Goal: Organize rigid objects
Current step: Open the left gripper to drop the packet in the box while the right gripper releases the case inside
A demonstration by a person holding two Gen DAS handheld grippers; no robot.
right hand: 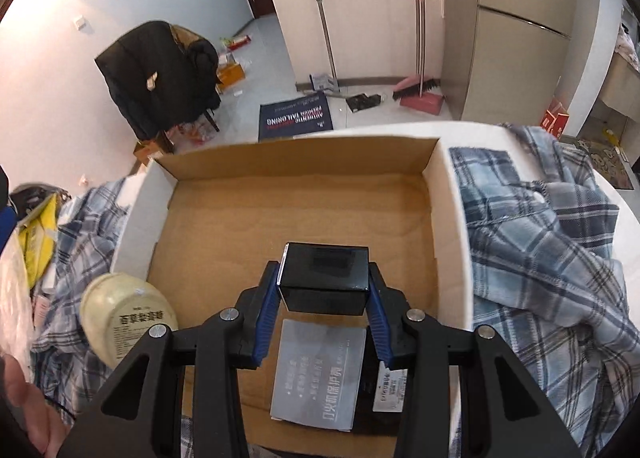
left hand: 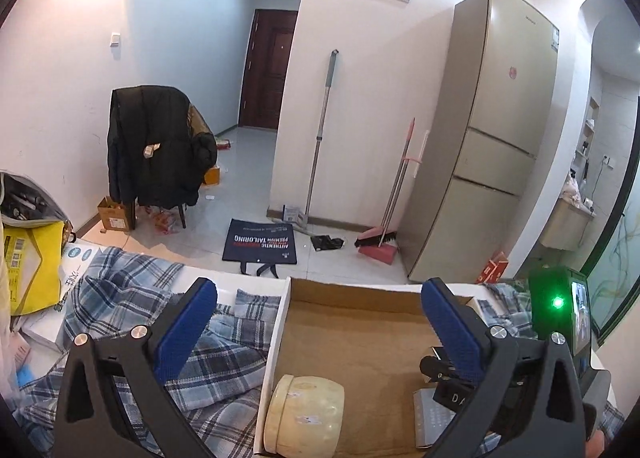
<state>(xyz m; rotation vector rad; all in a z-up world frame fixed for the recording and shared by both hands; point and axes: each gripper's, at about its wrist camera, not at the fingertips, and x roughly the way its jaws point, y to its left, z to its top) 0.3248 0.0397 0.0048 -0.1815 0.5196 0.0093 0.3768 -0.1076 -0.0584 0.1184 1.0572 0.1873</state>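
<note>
Above an open cardboard box [right hand: 304,193] on a table draped with a blue plaid shirt [right hand: 552,242], the right gripper [right hand: 324,290] clamps a glossy black box [right hand: 325,278] between its blue-padded fingers [right hand: 267,318], one pad pressed to each side. The black box sits at the fingertips, over the middle of the cardboard floor; whether it touches that floor cannot be told. Directly beneath the gripper, nearer the camera, a flat grey packet [right hand: 318,374] with printed white lettering lies on the box floor, with a dark item bearing a white label [right hand: 390,390] just beside it.

The left gripper [left hand: 320,322] hangs with its fingers spread wide apart and nothing between them. Its left finger [left hand: 184,334] is over the plaid shirt [left hand: 132,298], its right finger [left hand: 456,334] over the cardboard box [left hand: 352,322]. A cream-coloured jar [left hand: 306,414] lies on its side in the near left corner of the box, low between the two fingers and touching neither.

Beyond the table stand a chair hung with a black jacket [left hand: 156,145], a tall beige fridge [left hand: 488,129], a mop [left hand: 320,133] and a pink dustpan [left hand: 378,248].
</note>
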